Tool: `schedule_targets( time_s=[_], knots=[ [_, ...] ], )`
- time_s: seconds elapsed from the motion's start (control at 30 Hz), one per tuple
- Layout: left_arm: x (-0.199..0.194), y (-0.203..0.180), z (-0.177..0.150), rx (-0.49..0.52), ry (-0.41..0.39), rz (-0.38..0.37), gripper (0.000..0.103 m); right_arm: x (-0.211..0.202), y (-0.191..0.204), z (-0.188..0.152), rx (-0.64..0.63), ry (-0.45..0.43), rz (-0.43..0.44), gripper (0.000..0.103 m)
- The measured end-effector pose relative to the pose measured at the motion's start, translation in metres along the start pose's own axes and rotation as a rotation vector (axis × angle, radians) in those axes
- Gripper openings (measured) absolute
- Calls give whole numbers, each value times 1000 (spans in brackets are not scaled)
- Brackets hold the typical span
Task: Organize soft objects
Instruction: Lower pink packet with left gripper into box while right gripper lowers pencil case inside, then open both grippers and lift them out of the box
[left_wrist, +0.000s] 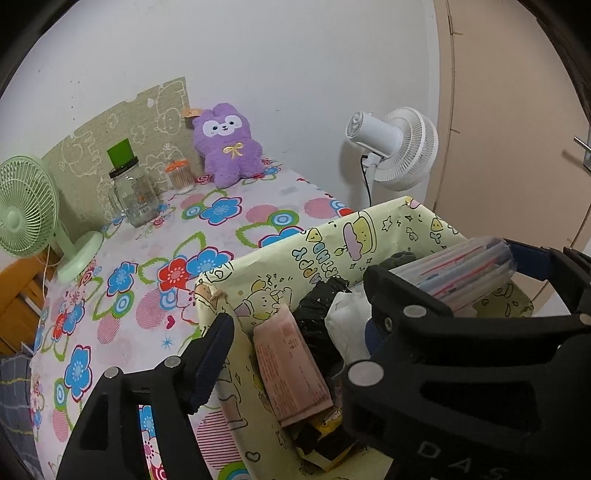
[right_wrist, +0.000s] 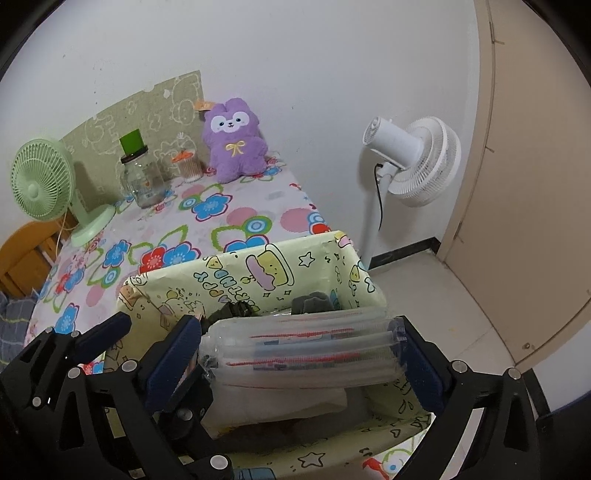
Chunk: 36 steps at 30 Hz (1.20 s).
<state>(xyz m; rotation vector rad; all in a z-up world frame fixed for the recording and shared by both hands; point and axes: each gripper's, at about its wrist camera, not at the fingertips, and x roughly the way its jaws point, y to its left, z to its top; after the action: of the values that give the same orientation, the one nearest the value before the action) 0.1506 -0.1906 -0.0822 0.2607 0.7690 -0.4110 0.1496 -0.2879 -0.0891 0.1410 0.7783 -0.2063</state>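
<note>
A yellow cartoon-printed box (left_wrist: 332, 229) (right_wrist: 236, 266) stands at the near right corner of the flowered table. My right gripper (right_wrist: 295, 350) (left_wrist: 447, 266) is open above the box. A clear plastic-wrapped pack (right_wrist: 303, 350) (left_wrist: 461, 273) lies lengthwise between its blue pads. My left gripper (left_wrist: 295, 332) is open too. Its left finger (left_wrist: 214, 354) (right_wrist: 107, 328) is outside the box's left wall, and the other is partly hidden under the right gripper. A pink packet (left_wrist: 291, 369), black crumpled material (left_wrist: 317, 314) and a white soft pack (left_wrist: 347, 321) lie in the box. A purple plush (left_wrist: 229, 147) (right_wrist: 236, 144) sits upright against the far wall.
The floral tablecloth (left_wrist: 221, 214) carries a green desk fan (left_wrist: 26, 206), a glass jar (left_wrist: 133, 195) and a cotton-swab tub (left_wrist: 181, 177) at the back left. A white standing fan (left_wrist: 399, 147) and a beige door (left_wrist: 517, 147) are right of the table. A wooden chair (left_wrist: 18, 295) stands at the left.
</note>
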Motion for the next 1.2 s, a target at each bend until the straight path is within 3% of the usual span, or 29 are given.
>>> schedule_targets(
  time_s=[0.17, 0.27, 0.43, 0.8, 1.2],
  knots=[
    [-3, 0, 1, 8, -12, 5, 81, -6, 3, 1, -11, -12, -23, 102],
    [-11, 3, -1, 4, -28, 59, 92, -12, 4, 1, -9, -23, -15, 102],
    [-21, 18, -1, -36, -42, 72, 92, -20, 12, 2, -5, -28, 24, 102],
    [-41, 38, 0, -57, -79, 112, 94, -35, 35, 11, -65, -83, 11, 102],
    [-55, 47, 5, -66, -109, 107, 95, -48, 50, 20, -106, -115, 20, 102]
  ],
)
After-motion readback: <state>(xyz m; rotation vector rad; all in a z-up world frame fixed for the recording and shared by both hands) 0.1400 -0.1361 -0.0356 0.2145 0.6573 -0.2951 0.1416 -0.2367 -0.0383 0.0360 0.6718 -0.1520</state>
